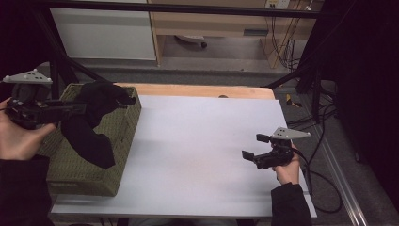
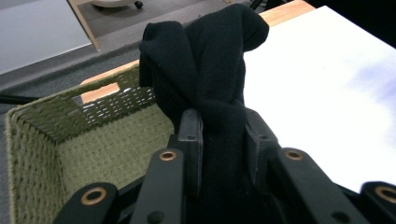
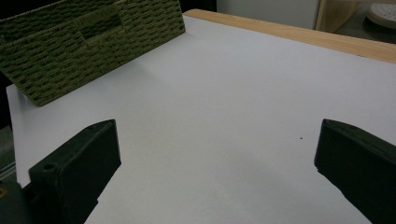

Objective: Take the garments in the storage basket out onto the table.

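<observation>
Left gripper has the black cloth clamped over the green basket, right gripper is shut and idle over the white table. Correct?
Not quite: the right gripper is open. The right gripper view shows its jaws wide apart with only the bare white table between them. The rest holds: the left gripper is clamped on the black cloth over the green basket.

The wide white tabletop (image 1: 202, 141) lies bare between the woven olive-green rectangular basket (image 1: 94, 169) at its left edge and the right claw (image 1: 251, 147) near its right edge, giving open passage across the middle. Over the basket's mouth, a bunched black cloth (image 1: 91, 125) hangs from the left claw (image 1: 80, 109), blocking entry there.
</observation>
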`<move>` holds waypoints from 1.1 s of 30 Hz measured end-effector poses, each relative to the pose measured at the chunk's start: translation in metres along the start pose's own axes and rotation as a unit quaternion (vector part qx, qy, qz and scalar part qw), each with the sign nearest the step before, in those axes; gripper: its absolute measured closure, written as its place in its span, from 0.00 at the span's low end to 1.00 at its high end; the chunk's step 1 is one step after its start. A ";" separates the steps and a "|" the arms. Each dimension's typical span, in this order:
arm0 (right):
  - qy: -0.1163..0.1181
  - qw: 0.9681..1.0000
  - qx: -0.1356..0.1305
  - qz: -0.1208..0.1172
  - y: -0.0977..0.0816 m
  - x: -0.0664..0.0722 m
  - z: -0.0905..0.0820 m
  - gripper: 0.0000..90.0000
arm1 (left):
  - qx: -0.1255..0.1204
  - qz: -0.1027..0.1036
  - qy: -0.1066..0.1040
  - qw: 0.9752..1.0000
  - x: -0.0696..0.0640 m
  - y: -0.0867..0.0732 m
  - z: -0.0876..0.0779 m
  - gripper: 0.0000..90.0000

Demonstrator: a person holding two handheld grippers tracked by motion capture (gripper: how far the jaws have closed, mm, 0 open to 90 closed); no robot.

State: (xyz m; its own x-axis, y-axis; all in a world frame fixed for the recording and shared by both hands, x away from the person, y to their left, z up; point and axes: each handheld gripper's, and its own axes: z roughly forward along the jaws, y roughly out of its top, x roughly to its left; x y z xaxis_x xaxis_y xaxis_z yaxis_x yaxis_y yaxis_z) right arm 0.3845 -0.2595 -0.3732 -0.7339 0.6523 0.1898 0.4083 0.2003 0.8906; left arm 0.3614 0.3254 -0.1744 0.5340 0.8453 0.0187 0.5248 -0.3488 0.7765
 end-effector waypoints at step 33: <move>0.001 1.000 0.000 0.000 0.000 0.000 -0.001 0.01 | 0.009 0.050 -0.040 0.998 -0.046 0.030 0.036 0.81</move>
State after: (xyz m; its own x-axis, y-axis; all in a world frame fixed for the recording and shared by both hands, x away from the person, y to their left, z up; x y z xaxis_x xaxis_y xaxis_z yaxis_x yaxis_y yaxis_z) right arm 0.3841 -0.2600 -0.3728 -0.7348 0.6510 0.1905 0.4080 0.1999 0.8908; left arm 0.3762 0.2614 -0.1748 0.6348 0.7714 0.0449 0.4777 -0.4375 0.7619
